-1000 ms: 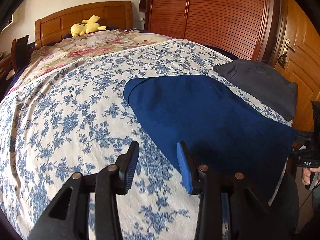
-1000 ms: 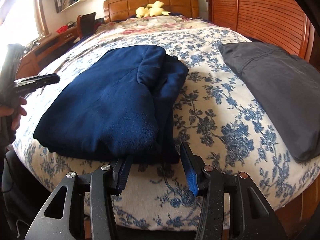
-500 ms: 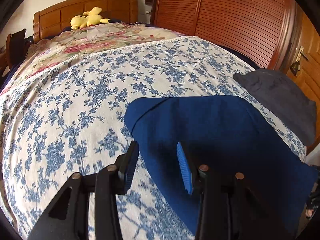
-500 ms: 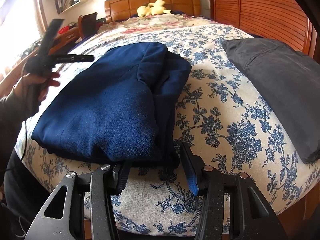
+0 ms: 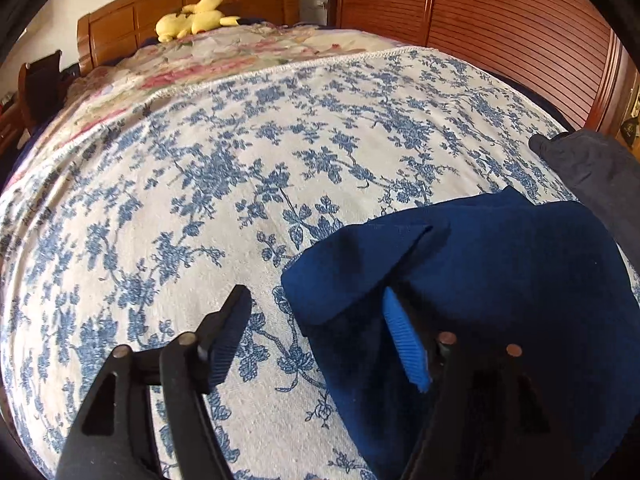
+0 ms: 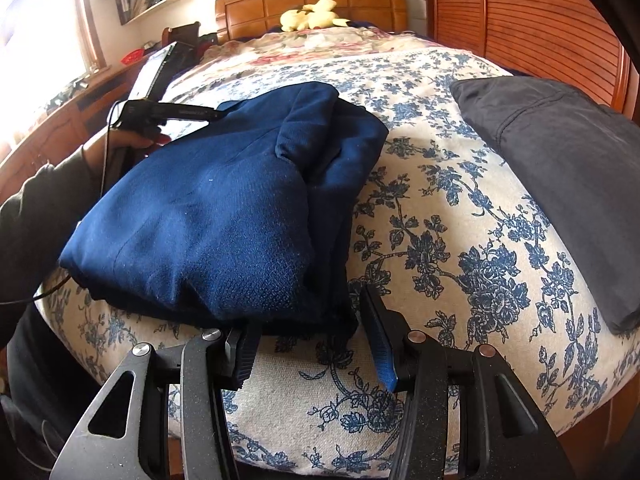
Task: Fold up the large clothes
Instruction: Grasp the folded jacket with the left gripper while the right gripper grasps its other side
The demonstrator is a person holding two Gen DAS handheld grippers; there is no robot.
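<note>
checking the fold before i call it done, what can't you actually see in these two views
- Blue garment: its underside and inner layers are hidden by its own top fold in both views.
- Blue garment in the left wrist view: the near part is covered by the left gripper and cut off by the frame edge.
- Dark grey garment: cut off by the right edge in both views.
- Yellow plush toy: too small for detail.

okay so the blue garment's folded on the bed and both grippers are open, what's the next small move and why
Probably close the left gripper on the blue garment's far corner: its fingers already straddle that edge. The right gripper sits open at the near hem, so both ends could then lift for another fold.
</note>
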